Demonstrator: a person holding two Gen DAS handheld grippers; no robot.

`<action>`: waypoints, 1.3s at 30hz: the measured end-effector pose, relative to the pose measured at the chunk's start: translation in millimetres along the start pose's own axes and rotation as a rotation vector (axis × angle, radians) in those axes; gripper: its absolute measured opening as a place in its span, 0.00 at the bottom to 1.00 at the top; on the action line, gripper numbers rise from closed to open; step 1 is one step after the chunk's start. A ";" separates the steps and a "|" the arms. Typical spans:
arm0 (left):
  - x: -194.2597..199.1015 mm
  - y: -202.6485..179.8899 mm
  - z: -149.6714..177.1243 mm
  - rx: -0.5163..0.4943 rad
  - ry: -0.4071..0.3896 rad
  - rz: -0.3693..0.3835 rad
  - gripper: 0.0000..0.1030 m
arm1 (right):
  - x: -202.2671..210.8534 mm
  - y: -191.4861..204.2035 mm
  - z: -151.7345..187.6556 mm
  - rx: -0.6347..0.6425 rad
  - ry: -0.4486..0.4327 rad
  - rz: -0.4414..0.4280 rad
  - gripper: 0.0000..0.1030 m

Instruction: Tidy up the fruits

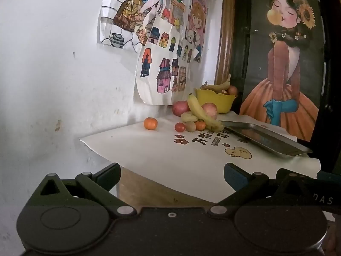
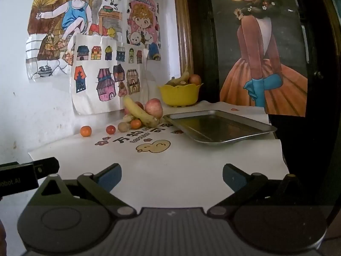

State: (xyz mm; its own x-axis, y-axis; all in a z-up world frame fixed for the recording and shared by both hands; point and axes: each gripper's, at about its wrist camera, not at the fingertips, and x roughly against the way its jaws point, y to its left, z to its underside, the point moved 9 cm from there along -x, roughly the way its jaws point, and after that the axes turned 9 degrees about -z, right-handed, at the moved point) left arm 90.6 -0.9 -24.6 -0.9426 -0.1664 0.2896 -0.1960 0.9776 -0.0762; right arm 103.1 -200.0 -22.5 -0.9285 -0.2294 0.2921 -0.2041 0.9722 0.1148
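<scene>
So, inventory at start of job, nothing picked up yet as far as I can judge.

- Left gripper (image 1: 172, 173): bottom centre of left view, jaws spread wide, nothing between them. Tilted slightly down toward the table (image 1: 170, 162).
- Right gripper (image 2: 172, 173): bottom centre of right view, jaws wide too, empty. Same slight downward tilt. Both sit near the front edge of the table, well apart from the fruit.
- Fruit pile, mid-frame in both views, against the wall: banana (image 2: 138, 112) leaning across an apple (image 2: 153, 107), second apple (image 1: 180, 107) behind, small banana (image 1: 188, 117) low in the pile.
- Loose small stuff in a row in front: orange (image 2: 85, 131) furthest left, on its own; tomato (image 2: 110, 129); kiwi (image 2: 123, 126); second orange (image 2: 135, 124) touching the pile.
- Yellow bowl (image 2: 180, 96): behind the pile, already has fruit in it.
- Metal tray (image 2: 251, 131): right of centre, looks empty.

Step in hand, my guess: approach for first pick. Next move needs one gripper to travel fwd and drop onto a single fruit; lone orange is the easiest, clear all round. Destination prob. tray or bowl, can't tell which.
</scene>
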 end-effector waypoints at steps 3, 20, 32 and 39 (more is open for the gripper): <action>-1.4 0.7 0.3 -0.001 0.003 -0.001 0.99 | 0.8 0.7 -0.9 0.002 0.001 -0.002 1.00; -1.6 0.9 2.0 -0.002 0.004 -0.003 0.99 | 0.0 0.2 -0.5 0.000 0.008 -0.004 1.00; -11.7 10.7 -2.0 0.002 0.005 -0.020 0.99 | -9.1 6.0 5.8 -0.011 0.046 -0.037 1.00; -22.8 24.0 -7.7 0.018 0.012 -0.039 0.99 | -12.0 5.4 3.6 -0.017 0.065 -0.047 1.00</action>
State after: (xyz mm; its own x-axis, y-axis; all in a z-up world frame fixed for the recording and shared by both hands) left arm 109.5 27.4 -25.7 -0.9308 -0.2024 0.3043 -0.2373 0.9679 -0.0822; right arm 112.1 -191.8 -28.8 -0.8959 -0.2776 0.3467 -0.2409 0.9595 0.1459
